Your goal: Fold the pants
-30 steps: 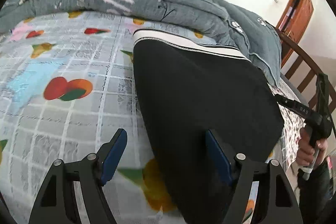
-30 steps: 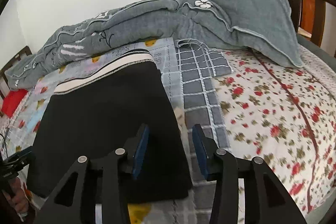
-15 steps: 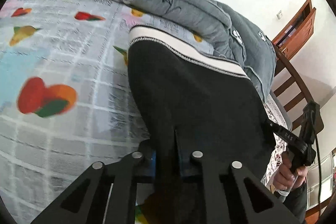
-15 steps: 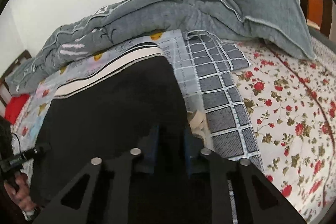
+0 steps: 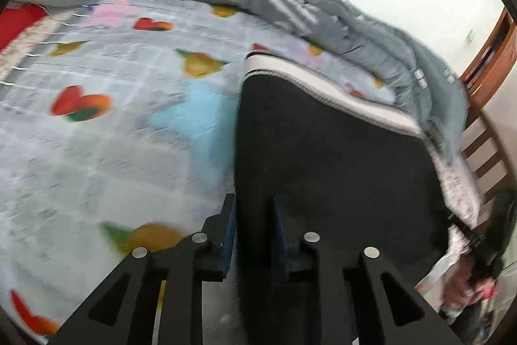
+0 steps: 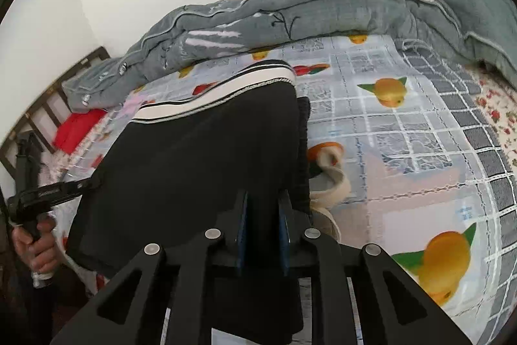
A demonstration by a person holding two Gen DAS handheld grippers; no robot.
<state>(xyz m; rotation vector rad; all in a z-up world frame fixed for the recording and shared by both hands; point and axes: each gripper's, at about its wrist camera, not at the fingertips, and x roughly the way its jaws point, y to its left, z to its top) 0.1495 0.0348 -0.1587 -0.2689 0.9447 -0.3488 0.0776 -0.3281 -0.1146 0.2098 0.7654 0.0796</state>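
Blurring bedsheet (image 5: 97,151) beside pants (image 5: 323,157)

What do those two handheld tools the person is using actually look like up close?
Each tool, left and right, is a matte black frame of angled struts with triangular cut-outs and round silver pivot pins. Its two fingers carry flat blue pads. From the right camera, the left tool shows a black pistol-style handle with faint pale lettering along its body.

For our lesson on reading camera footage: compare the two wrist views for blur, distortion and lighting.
Left wrist view: heavy motion smear across the fruit-print sheet and grey quilt. Right wrist view: sharper, with clear grid lines and oranges. Both: fisheye bending, dark corners, soft even daylight; the black pants show almost no detail.
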